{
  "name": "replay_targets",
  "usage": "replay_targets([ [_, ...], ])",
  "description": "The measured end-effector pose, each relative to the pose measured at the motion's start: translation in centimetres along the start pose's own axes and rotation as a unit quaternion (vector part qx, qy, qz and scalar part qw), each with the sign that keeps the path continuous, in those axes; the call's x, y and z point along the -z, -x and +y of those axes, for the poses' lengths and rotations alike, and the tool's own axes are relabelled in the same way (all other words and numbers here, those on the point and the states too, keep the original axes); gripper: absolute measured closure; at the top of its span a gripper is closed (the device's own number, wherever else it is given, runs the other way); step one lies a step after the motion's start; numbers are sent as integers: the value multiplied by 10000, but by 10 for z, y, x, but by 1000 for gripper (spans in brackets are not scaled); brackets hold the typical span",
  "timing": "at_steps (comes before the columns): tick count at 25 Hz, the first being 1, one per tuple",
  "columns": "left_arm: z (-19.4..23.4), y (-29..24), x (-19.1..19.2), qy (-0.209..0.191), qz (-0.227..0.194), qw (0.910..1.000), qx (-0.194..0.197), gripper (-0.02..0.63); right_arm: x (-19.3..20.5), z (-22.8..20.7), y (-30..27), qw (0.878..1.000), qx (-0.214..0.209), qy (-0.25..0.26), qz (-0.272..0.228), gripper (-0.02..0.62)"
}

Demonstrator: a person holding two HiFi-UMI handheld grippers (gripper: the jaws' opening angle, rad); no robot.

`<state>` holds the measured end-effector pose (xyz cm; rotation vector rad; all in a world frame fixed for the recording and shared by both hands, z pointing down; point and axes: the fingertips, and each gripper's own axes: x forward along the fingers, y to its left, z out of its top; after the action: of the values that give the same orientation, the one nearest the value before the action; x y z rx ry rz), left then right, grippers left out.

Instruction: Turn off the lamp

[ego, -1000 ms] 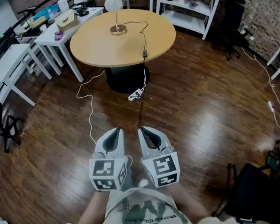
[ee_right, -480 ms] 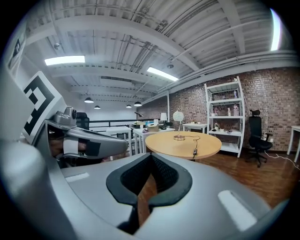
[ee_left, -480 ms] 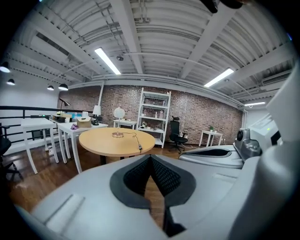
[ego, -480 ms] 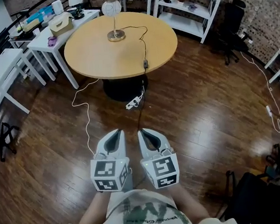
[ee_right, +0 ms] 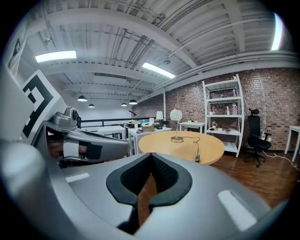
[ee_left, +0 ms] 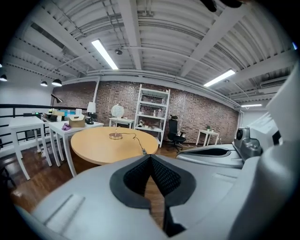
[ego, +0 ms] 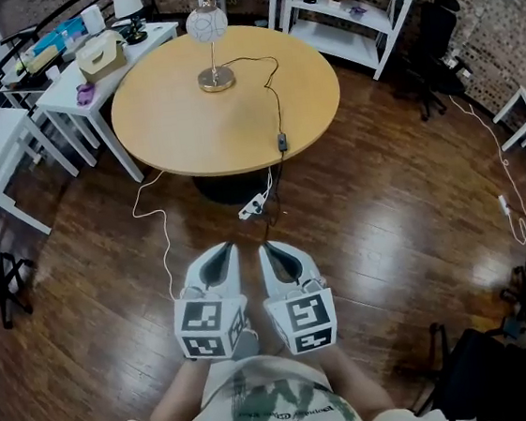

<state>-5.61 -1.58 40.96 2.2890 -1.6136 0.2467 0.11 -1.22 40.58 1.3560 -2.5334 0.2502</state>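
A lamp (ego: 209, 41) with a round white globe shade and a brass base stands on the far side of a round wooden table (ego: 187, 119). Its black cord runs across the tabletop to an inline switch (ego: 282, 141) near the table's front edge, then drops to the floor. The lamp (ee_left: 116, 123) also shows small in the left gripper view, and the lamp (ee_right: 176, 124) and switch (ee_right: 197, 158) in the right gripper view. My left gripper (ego: 215, 255) and right gripper (ego: 273, 248) are side by side over the floor, well short of the table, both shut and empty.
A power strip (ego: 255, 206) and a white cable (ego: 165, 230) lie on the dark wooden floor under the table's edge. White side tables (ego: 87, 74) with boxes stand at the left, a white shelf unit (ego: 362, 5) at the back right, and a black chair (ego: 436, 34) beside it.
The table and lamp have drawn nearer and shifted slightly left in the head view as the person moves forward. Both grippers keep their pose, shut.
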Motion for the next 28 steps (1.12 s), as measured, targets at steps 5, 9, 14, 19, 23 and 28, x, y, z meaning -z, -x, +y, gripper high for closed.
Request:
replay_targets([
  [5,36,-32,-13,26,27,9999,134,611,-15,-3,-48,9999,118,-12,16,595],
  [9,58,-54,-22,9,29,9996,267,611,-24,-7,-78,9997,251,23,44,595],
  [14,75,-70,-30,53,53,9991,406,611,-28,-19,-93,9987,488,33,106,595],
  [19,81,-83,-32,101,50,9988,472,611,-24,-36,-98,9972,723,-41,176,595],
  [23,84,-98,-32,93,50,9988,473,611,-23,-50,-107,9966,799,-72,164,595],
  [28,92,-121,-34,56,72,9990,433,611,-23,-64,-134,9972,737,-71,140,595],
])
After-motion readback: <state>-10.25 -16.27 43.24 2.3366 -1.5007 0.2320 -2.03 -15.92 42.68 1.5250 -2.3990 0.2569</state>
